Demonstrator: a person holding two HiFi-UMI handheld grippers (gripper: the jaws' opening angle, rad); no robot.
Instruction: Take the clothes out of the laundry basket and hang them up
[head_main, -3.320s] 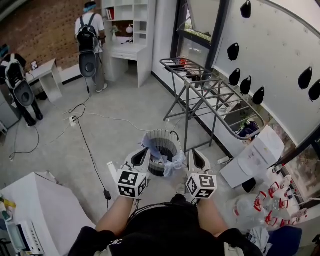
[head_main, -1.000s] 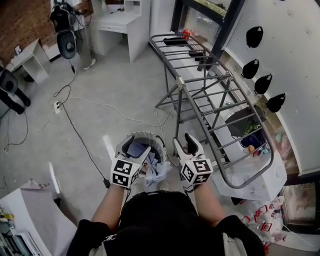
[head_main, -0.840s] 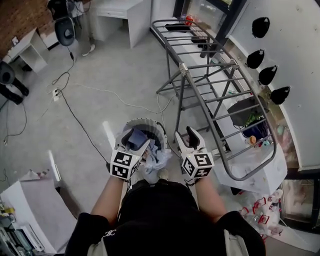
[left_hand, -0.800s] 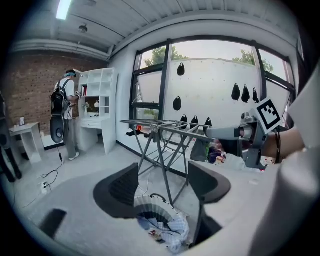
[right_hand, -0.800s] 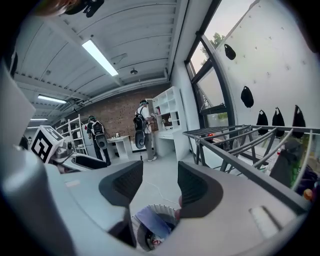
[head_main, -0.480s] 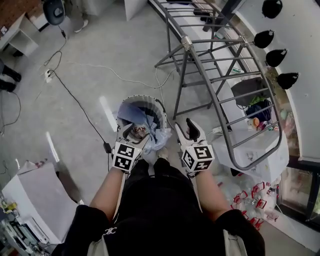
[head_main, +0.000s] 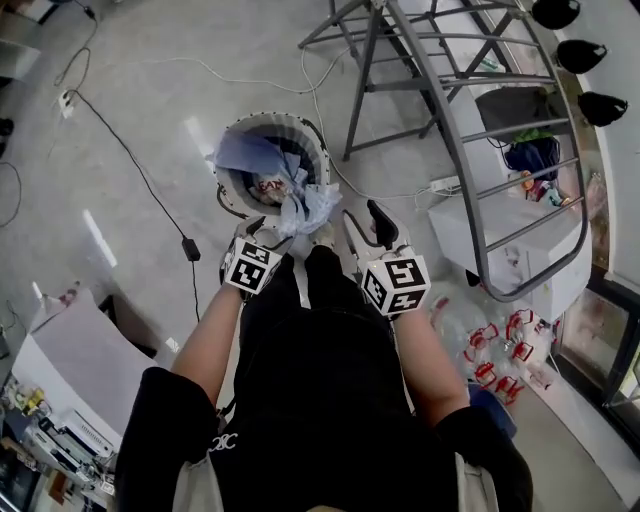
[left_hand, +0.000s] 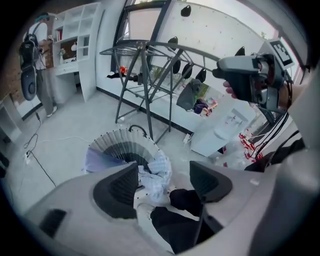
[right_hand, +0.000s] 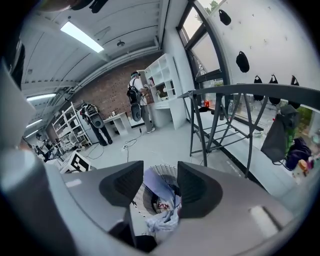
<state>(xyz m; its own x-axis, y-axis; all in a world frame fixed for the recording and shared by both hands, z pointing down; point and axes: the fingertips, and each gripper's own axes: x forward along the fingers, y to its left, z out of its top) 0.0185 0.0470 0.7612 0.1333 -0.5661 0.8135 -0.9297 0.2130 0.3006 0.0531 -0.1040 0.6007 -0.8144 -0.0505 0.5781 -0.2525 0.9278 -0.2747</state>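
Leaning steeply over the laundry basket (head_main: 300, 122), both arms stretched down in front of the legs, black sleeves above, forearms bare. Holds the left gripper (head_main: 262, 232) low and tilted sharply down, just beside the basket's near rim. Holds the right gripper (head_main: 362, 220) a little to the right of the basket and apart from it, aimed less steeply. Along the left gripper (left_hand: 162, 175), shows jaws spread wide, having just been opening further, and clamped on nothing. Frames between them a pale blue cloth (left_hand: 156, 176) draped over the rim, beyond the pads and not pressed by them, with a dark trouser leg (left_hand: 175, 227) below. Along the right gripper (right_hand: 160, 180), shows jaws parted and likewise empty, with the basket (right_hand: 162, 169) and its clothes farther off in the gap. Finds the clothes still in the basket: the pale blue cloth (head_main: 300, 205) spilling over the near edge, a lavender cloth (head_main: 245, 155) lying against the far-left wall, and something with red print between them (too small to read). Cannot tell from the left gripper view whether the left pad brushes the draped cloth. Loses most of both grippers' jaws behind their marker cubes in the head view. Cuts the drying rack (head_main: 470, 130) off at the top edge.
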